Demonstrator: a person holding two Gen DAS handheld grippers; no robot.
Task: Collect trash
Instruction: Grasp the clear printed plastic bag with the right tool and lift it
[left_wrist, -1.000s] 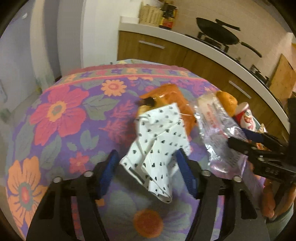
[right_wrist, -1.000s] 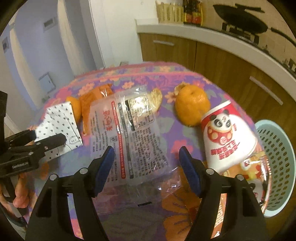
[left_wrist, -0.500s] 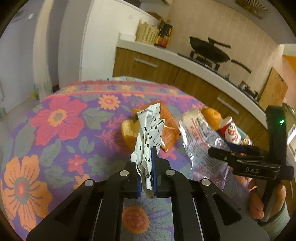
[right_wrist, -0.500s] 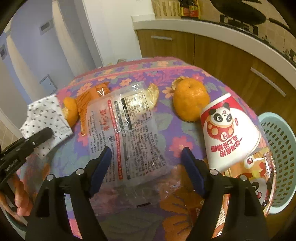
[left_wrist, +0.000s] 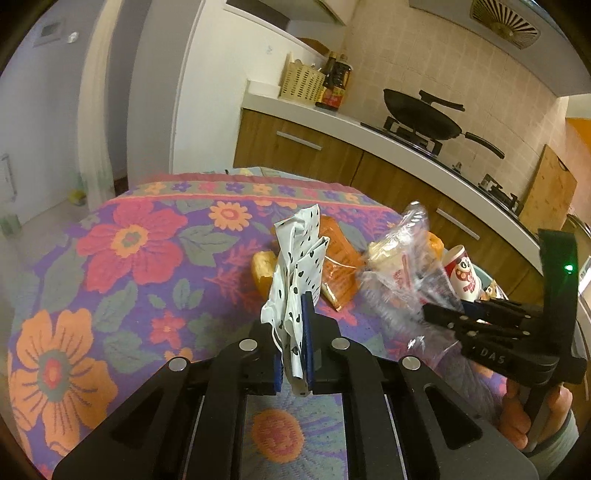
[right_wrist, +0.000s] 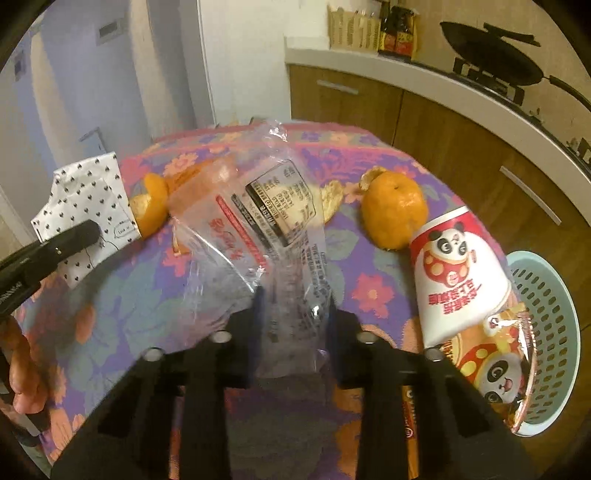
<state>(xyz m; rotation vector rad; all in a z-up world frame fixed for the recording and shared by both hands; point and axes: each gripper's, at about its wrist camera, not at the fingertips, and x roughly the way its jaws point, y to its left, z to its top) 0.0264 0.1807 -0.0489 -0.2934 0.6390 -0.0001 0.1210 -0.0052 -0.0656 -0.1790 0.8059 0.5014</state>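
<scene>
A white paper with black dots (left_wrist: 299, 251) stands crumpled upright off the flowered tablecloth (left_wrist: 129, 258), and my left gripper (left_wrist: 293, 332) is shut on its lower end. In the right wrist view the same paper (right_wrist: 85, 192) hangs at the left with the left gripper's tip (right_wrist: 74, 236) on it. My right gripper (right_wrist: 295, 310) is closing its jaws on a clear printed plastic bag (right_wrist: 258, 206). The bag is bunched between the blue pads and its far end is raised off the cloth. From the left wrist, the right gripper (left_wrist: 443, 314) holds the bag (left_wrist: 402, 266) at the right.
On the table lie a whole mandarin (right_wrist: 395, 214), mandarin peel (right_wrist: 151, 199), an orange wrapper (left_wrist: 338, 266), a tipped panda paper cup (right_wrist: 454, 273) and its panda foil lid (right_wrist: 495, 373). A pale green basket (right_wrist: 554, 332) stands beyond the table's right edge. Kitchen counter behind.
The left jaws closed on the dotted paper and lifted it upright. The right jaws came in from wide around the flat plastic bag, which is now bunched and raised.
</scene>
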